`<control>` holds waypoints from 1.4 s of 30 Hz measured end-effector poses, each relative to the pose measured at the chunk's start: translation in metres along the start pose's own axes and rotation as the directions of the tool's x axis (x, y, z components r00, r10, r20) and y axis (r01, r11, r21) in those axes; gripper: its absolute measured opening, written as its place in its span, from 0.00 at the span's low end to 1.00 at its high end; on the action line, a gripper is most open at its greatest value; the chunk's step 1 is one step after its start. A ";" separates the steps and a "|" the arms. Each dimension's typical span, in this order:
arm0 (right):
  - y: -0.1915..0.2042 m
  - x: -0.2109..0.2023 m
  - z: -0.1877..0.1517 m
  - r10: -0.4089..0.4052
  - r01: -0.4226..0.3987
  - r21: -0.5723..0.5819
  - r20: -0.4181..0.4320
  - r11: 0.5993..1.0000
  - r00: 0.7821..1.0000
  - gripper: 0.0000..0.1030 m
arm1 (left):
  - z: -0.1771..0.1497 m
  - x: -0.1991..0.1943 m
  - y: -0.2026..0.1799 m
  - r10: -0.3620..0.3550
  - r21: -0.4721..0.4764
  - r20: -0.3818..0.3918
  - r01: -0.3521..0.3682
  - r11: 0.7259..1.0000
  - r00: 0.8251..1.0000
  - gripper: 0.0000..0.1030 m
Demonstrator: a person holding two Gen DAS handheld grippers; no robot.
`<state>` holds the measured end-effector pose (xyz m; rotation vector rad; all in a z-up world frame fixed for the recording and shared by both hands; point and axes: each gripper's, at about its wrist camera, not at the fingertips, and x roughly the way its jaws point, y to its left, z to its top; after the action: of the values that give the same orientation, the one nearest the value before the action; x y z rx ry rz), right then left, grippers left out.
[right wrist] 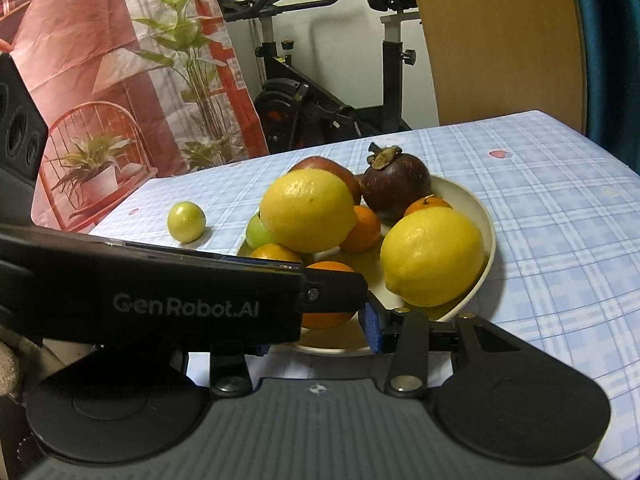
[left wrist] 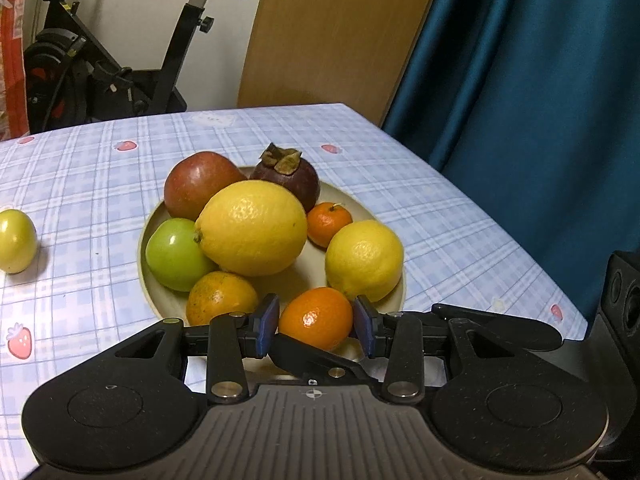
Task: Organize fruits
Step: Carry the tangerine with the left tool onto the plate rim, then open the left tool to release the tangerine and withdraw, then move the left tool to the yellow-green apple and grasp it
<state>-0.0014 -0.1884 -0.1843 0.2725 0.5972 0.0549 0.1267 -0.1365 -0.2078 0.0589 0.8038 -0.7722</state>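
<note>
I have both grippers, left (left wrist: 316, 322) and right (right wrist: 320, 322), nearly closed, empty. The stray green fruit (right wrist: 186, 222) looks smooth, firm, roll-prone; I'd pinch its middle.

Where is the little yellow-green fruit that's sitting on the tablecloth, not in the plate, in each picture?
Left wrist view: the small yellow-green fruit is at the far left edge, left of the plate.
Right wrist view: the fruit is left of centre, left of the plate.
Shared landmark: the dark purple mangosteen.
</note>
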 end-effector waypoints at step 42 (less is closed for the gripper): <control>0.058 0.009 0.058 0.028 -0.011 -0.184 0.093 0.983 0.995 0.46 | 0.041 -0.118 0.095 0.184 -0.165 0.266 -0.143 0.976 0.946 0.47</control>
<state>0.0406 -0.1448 -0.1273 0.1017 0.4905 0.1146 0.1612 -0.0102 -0.1220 -0.1101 0.5738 -0.5478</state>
